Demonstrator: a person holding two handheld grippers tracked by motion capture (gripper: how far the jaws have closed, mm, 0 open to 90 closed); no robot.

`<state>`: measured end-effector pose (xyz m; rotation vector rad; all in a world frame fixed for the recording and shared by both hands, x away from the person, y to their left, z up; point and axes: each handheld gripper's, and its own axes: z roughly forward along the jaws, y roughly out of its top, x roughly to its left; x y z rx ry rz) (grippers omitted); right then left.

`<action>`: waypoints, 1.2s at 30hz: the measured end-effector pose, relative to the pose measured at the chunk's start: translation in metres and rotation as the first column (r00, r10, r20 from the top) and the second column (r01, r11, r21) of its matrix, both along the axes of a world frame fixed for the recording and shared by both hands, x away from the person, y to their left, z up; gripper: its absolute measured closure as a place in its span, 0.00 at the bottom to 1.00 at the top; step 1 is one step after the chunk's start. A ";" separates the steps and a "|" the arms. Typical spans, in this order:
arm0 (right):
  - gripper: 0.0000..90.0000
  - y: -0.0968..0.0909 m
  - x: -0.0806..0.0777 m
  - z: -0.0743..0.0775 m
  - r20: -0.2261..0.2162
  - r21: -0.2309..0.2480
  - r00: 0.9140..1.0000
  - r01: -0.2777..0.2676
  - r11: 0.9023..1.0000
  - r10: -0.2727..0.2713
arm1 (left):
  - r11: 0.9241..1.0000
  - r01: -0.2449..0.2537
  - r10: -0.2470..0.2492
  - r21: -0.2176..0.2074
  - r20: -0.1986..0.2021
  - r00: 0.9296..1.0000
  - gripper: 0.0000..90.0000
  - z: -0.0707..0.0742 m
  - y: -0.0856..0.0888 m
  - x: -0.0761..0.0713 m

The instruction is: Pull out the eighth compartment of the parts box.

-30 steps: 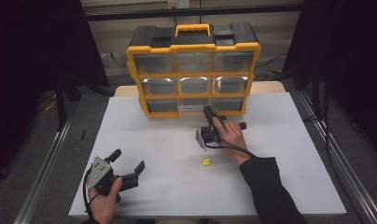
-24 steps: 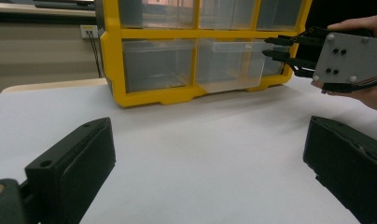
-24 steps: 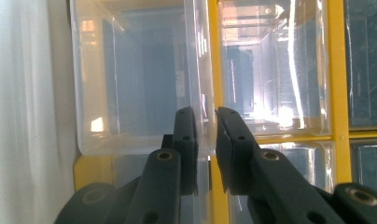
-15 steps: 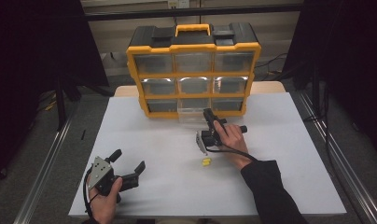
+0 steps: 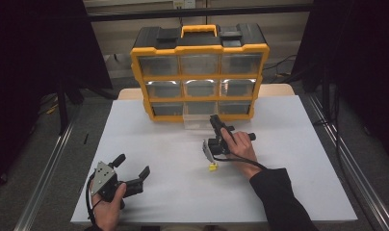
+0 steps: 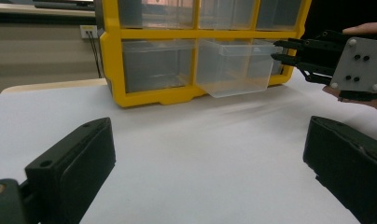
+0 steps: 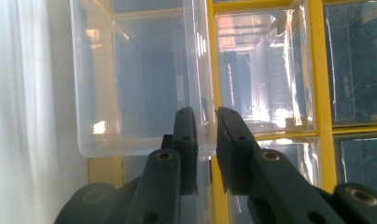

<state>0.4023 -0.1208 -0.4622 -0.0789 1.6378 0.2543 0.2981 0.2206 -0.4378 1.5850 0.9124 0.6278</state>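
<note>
One clear drawer [image 5: 198, 119], bottom-middle of the yellow organizer [image 5: 200, 72] at upper centre, is part-way out, your right gripper [image 7: 206, 122] clamped on its front wall, left gripper [image 5: 132, 171] idle, jaws apart (lower left); full withdrawal likely remains.

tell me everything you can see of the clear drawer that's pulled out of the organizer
The clear drawer is a see-through plastic bin, rectangular, looking empty. It sticks partway out of the bottom middle slot of the yellow organizer, level above the white table. The right gripper is shut on its front rim.
</note>
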 end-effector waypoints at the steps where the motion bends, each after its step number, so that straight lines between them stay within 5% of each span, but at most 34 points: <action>1: 0.88 0.000 -0.001 0.000 -0.003 0.007 1.000 0.003 1.000 -0.003 | 1.000 -0.001 0.001 -0.001 -0.001 1.000 0.03 0.000 0.000 0.000; 36: 0.87 -0.003 -0.014 -0.001 -0.010 0.013 1.000 -0.011 1.000 0.011 | 1.000 -0.012 0.012 -0.003 0.000 1.000 0.02 0.000 0.000 0.000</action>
